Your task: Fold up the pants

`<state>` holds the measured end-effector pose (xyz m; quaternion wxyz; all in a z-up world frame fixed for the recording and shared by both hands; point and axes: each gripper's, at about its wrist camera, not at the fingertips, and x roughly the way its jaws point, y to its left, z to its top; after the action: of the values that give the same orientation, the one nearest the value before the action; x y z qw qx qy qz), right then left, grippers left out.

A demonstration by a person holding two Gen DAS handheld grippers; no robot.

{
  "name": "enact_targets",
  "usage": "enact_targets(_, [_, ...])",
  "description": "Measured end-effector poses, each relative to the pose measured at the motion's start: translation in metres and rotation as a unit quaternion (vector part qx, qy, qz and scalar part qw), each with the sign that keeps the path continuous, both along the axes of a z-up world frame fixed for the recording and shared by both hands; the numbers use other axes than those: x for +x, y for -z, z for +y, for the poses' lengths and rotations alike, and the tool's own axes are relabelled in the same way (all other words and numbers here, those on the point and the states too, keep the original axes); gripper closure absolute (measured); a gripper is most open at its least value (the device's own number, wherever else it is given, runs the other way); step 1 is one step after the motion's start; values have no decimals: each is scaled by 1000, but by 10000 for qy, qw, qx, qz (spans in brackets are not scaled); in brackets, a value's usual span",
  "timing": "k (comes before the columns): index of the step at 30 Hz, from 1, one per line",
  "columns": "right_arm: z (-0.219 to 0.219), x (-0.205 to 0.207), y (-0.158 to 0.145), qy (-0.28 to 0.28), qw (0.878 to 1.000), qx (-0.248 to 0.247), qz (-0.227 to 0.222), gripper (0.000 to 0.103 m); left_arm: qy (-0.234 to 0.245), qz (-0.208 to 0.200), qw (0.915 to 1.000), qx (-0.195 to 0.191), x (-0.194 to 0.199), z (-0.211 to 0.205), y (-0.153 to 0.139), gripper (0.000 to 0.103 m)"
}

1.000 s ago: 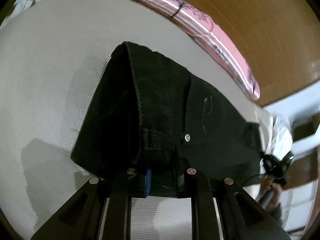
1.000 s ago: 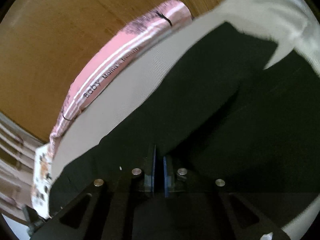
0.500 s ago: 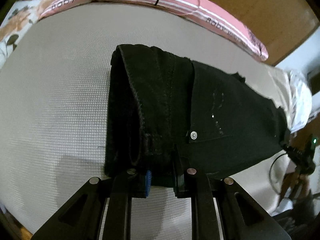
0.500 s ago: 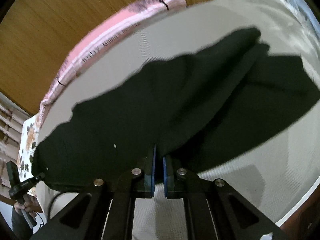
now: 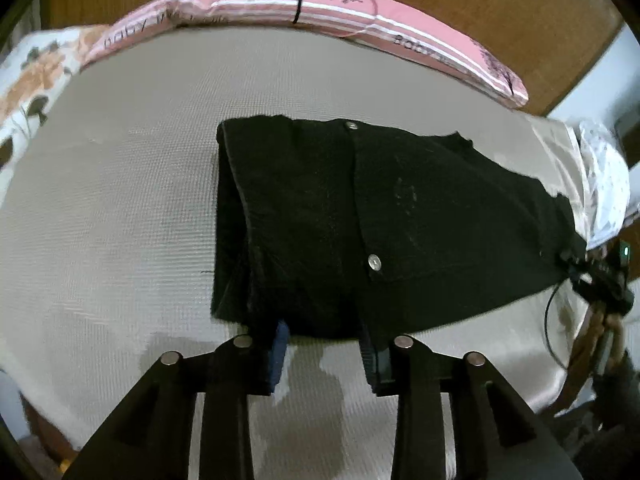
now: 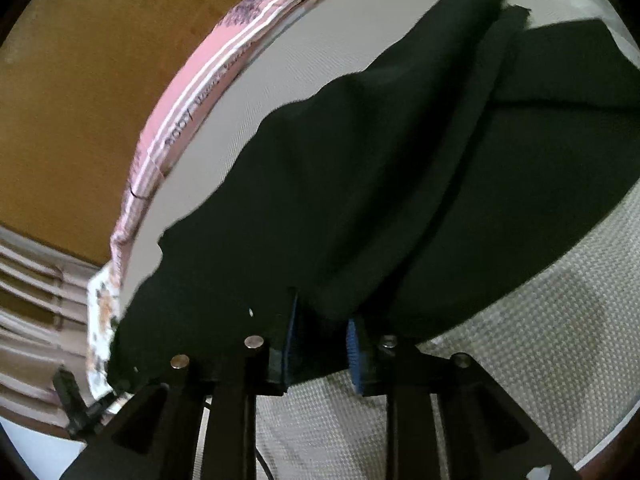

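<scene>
black pants [image 5: 360, 220] are lying folded on the bed [image 5: 120, 220] — left tool [image 5: 324, 344] and right tool [image 6: 322, 340] have just been opening, both spread, gripping nothing.

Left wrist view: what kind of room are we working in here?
Probably a bedroom: the black pants lie on a grey textured mattress cover, with a pink striped pillow along the far edge against a brown wooden headboard.

A: Left wrist camera looks steeply down, close over the pants [image 5: 360, 216] waistband, pillow [image 5: 320, 12] at twelve o'clock.

B: Right wrist camera sits close over the legs, probably; both share the pants [image 6: 360, 184] and pillow [image 6: 224, 68].
</scene>
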<state>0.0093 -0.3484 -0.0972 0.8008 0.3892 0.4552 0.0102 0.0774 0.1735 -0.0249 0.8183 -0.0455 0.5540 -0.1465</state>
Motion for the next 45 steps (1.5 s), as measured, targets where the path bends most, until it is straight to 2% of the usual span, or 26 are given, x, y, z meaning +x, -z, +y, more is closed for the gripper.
enact_targets(3, [-20, -3, 1, 280, 9992, 280, -70, 72, 224, -139, 9987, 426, -13, -8, -10, 68])
enact_targets(5, [-29, -5, 0, 441, 9983, 378, -107, 71, 263, -194, 9982, 508, -19, -10, -14, 68])
enact_targets(8, [-47, -7, 1, 638, 9972, 367, -133, 69, 348, -372, 9979, 402, -20, -22, -23, 68])
enact_targets(10, [-60, -8, 3, 804, 9957, 431, -167, 69, 471, -533, 9973, 182, -17, -38, -31, 68])
enact_targets(15, [-93, 0, 0, 1029, 9941, 279, -204, 69, 1171, -711, 9904, -181, -4, -102, -38, 67])
enact_targets(18, [-109, 6, -1, 1180, 9925, 248, -189, 68, 1671, -647, 9834, -283, 3, -148, -33, 67])
enact_targets(21, [-122, 3, 3, 1312, 9901, 441, -215, 68, 2205, -559, 9735, -255, 6, -197, -25, 67])
enact_targets(28, [-154, 6, 3, 1624, 9840, 665, -301, 67, 3299, -473, 9422, -342, -1, -294, -7, 67])
enact_targets(34, [-183, 15, -9, 1814, 9823, 363, -298, 71, 3857, -576, 9204, -272, -20, -347, 4, 67])
enact_targets(40, [-201, 38, -6, 1636, 9861, 270, -84, 71, 4280, -496, 9023, -137, -39, -380, 21, 67])
enact_targets(45, [-205, 62, -7, 1507, 9886, 14, -76, 73, 4385, -555, 8970, -4, -47, -398, 30, 67])
